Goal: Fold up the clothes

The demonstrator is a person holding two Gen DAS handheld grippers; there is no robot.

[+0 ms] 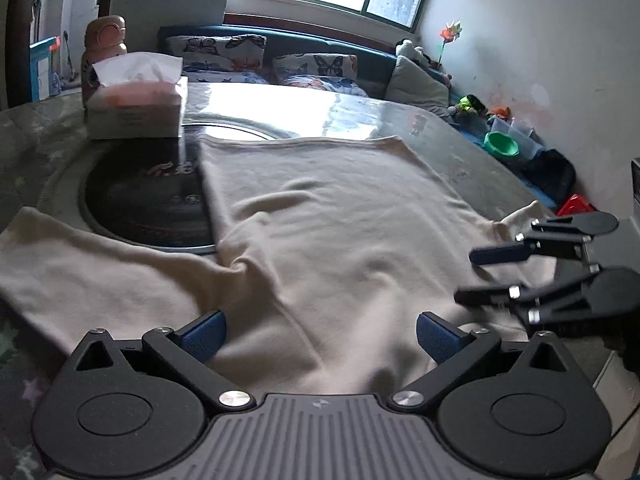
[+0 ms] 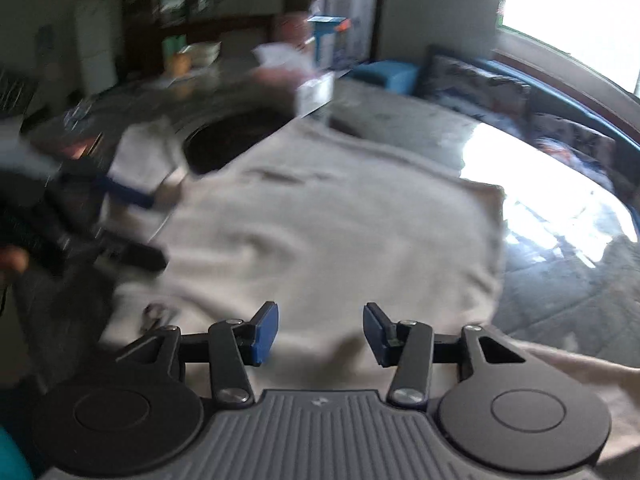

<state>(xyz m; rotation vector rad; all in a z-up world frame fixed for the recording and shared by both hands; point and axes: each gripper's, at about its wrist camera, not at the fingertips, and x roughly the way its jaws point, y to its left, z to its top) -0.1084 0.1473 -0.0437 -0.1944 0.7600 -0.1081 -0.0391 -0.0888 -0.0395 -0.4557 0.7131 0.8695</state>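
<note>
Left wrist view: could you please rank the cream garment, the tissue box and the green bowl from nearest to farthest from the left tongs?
1. Cream garment, directly beneath the left tongs.
2. Tissue box, far left on the table.
3. Green bowl, on the floor by the right wall.

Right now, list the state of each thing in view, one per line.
Cream shirt: spread flat on the table, one sleeve stretched out sideways, unfolded.
Left gripper: open wide over the shirt, holding nothing.
Right gripper: open, nothing between its jaws.
Tissue box: open, a tissue sticking up.
Pink bottle: upright, lid on.
</note>
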